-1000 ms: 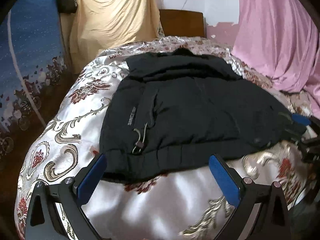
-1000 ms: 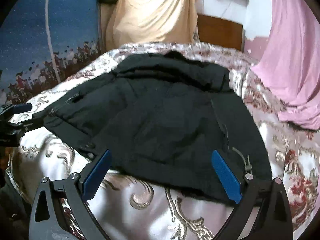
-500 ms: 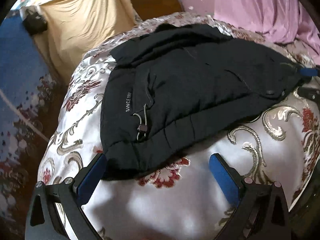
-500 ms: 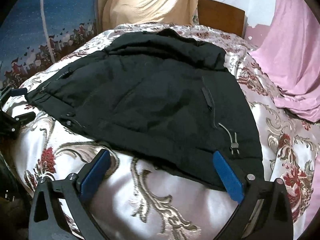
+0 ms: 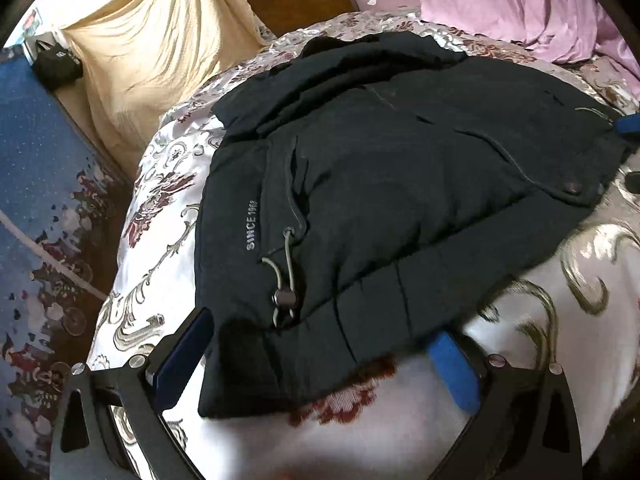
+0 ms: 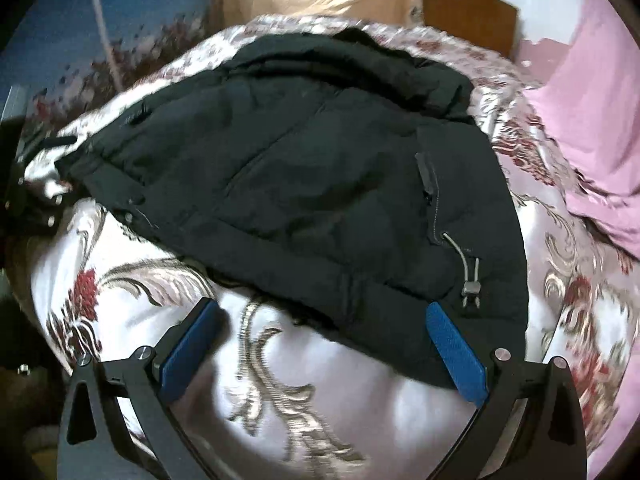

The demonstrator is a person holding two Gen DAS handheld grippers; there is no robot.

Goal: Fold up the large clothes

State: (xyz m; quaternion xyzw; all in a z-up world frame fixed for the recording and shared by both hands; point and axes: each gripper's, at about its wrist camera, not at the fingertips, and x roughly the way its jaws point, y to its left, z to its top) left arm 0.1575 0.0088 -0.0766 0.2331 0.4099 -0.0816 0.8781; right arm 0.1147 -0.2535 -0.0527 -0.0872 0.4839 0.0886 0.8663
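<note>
Both hand-held grippers, left [image 5: 320,356] and right [image 6: 324,340], spread wide, straddling black jacket [image 5: 400,184] hem.

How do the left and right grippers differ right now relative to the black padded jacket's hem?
The left gripper straddles the hem corner of the black padded jacket, fabric lying between its fingers; the right gripper has mostly floral satin bedspread between its fingers, with the hem only at its right finger. The left gripper sits by the "SINCE" print; no print is visible by the right gripper. Both are open, neither clamping fabric.
</note>
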